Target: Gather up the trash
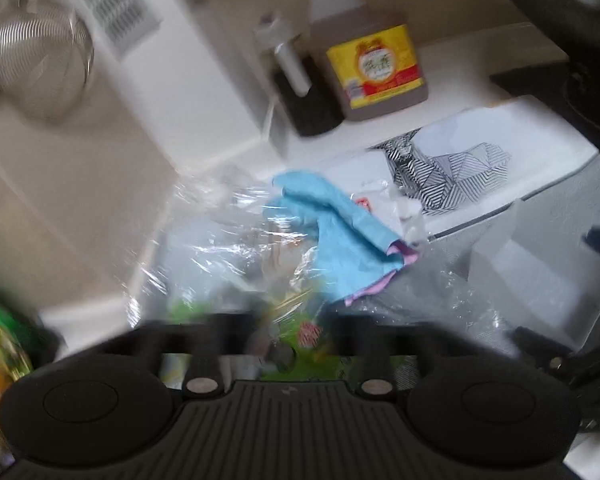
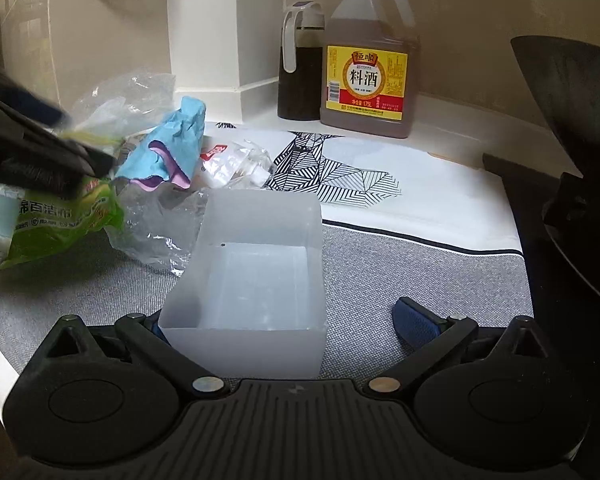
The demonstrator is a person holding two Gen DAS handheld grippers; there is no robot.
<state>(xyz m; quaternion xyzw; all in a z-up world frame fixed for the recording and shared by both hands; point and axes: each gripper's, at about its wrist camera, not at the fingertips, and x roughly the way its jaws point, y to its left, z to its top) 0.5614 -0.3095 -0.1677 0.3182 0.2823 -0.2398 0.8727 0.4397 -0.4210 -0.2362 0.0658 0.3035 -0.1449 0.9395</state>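
Observation:
My left gripper (image 2: 96, 164) is shut on a green printed wrapper (image 2: 56, 224) and holds it above the grey mat; the left wrist view is blurred, with the wrapper (image 1: 288, 340) between the fingers. Beside it lies a trash pile: a clear plastic bag (image 2: 156, 224), a blue and pink cloth (image 2: 172, 140), also in the left wrist view (image 1: 340, 232), and a small clear packet with a red label (image 2: 232, 164). My right gripper (image 2: 284, 320) is open around a translucent white box (image 2: 256, 276), one blue pad (image 2: 416, 324) showing at the right.
A large cooking-wine jug (image 2: 370, 64) and a dark sauce bottle (image 2: 300, 68) stand at the back by a white pillar (image 2: 220, 24). A black wok (image 2: 572, 128) sits at the right. A wire strainer (image 1: 40, 64) hangs on the wall. A white patterned mat (image 2: 340, 172) lies behind.

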